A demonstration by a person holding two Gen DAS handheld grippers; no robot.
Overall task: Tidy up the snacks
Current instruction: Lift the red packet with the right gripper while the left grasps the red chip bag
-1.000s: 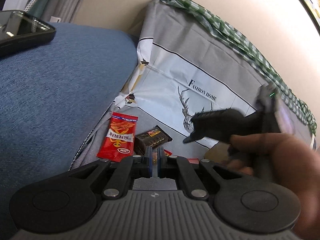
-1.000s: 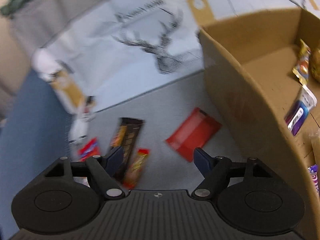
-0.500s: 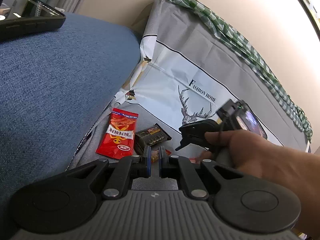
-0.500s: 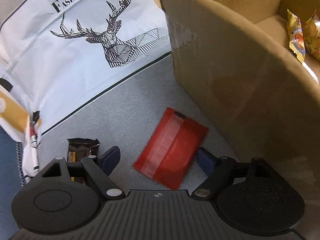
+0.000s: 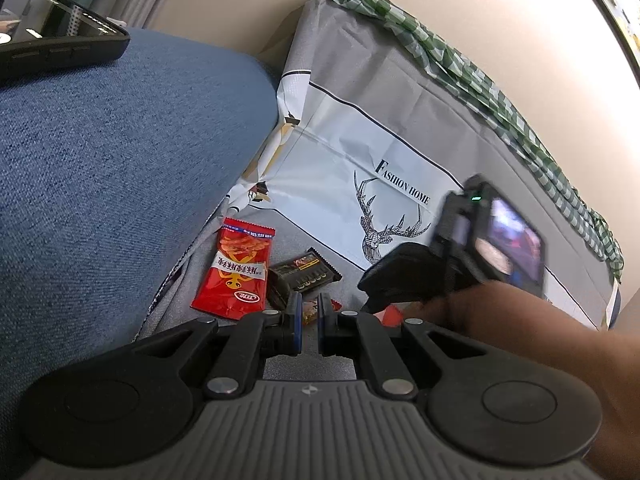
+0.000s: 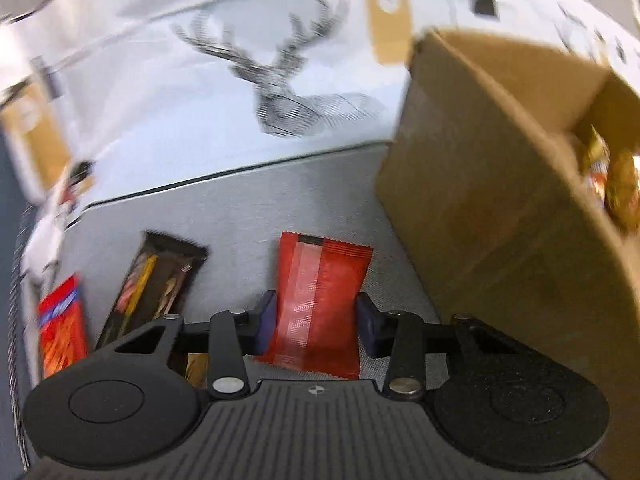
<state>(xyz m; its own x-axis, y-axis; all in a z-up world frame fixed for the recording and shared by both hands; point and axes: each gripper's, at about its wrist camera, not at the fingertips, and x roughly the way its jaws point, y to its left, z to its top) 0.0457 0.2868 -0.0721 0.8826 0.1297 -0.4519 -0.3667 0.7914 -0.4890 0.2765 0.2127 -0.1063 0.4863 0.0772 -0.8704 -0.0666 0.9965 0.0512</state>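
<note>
From the left wrist view, the left gripper [image 5: 308,318] has its fingers clenched together with nothing between them. Just ahead of its fingertips, a little to their left, lies a red packet [image 5: 238,268] with printed letters, and a dark bar [image 5: 302,274] lies right in front of them. The cloth [image 5: 288,356] is under everything. To the right of the fingers, a hand [image 5: 516,320] holds the right gripper [image 5: 378,298], which points down at the cloth.

From the right wrist view, the right gripper [image 6: 316,322] has a red pouch [image 6: 318,300] between its fingers. The jaws are closing on it; the pads stand just beside its two long edges, but I cannot tell if they press yet. The long axis of the pouch runs straight away from the fingers, so the fingers cross its short width. The dark bar [image 6: 154,280] lies to the left of the fingers, and the box [image 6: 508,184] stands to their right, near, with some snacks [image 6: 612,176] inside. I judge the right hand is the nearer one for this pouch, and the box is only a short way to the right of it.
</note>
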